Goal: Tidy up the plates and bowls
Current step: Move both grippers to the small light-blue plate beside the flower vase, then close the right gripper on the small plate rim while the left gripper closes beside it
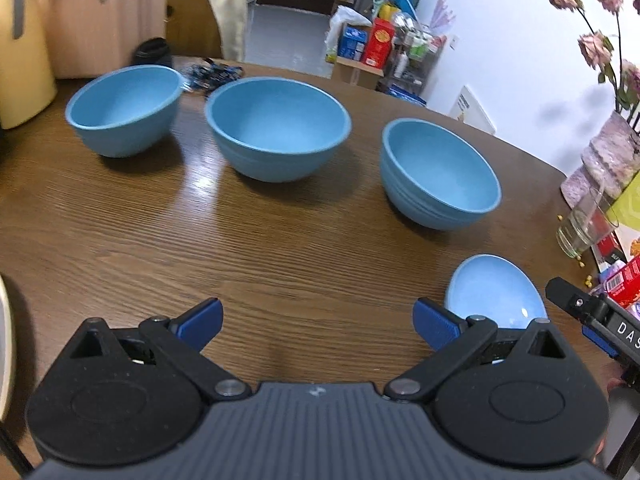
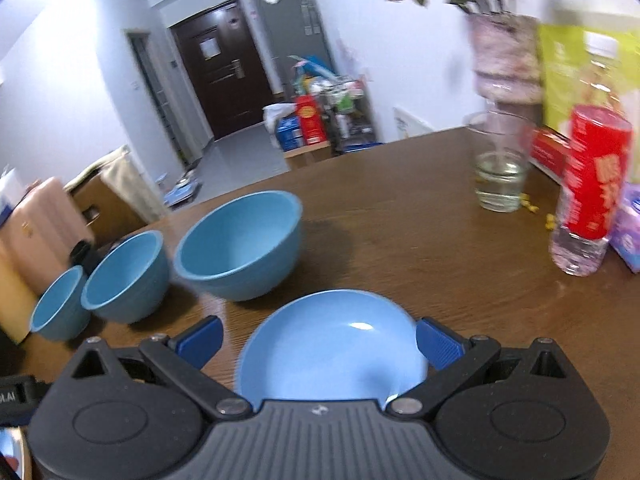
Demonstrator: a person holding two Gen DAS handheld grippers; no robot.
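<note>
Early step, judged: nothing gripped yet. Right tongs spread wide around small blue plate on worktop. Left tongs gaping, empty. Three blue bowls at 12 o'clock. Next, probably: close on plate rim, lift.

Three bowls are a matte teal blue inside and out, and the near plate is a lighter, glossier sky blue. The counter is dark brown with a fine woodgrain pattern. Both tongs have black bodies with royal-blue ribbed pads, and the bottle at far right wears a red label.
</note>
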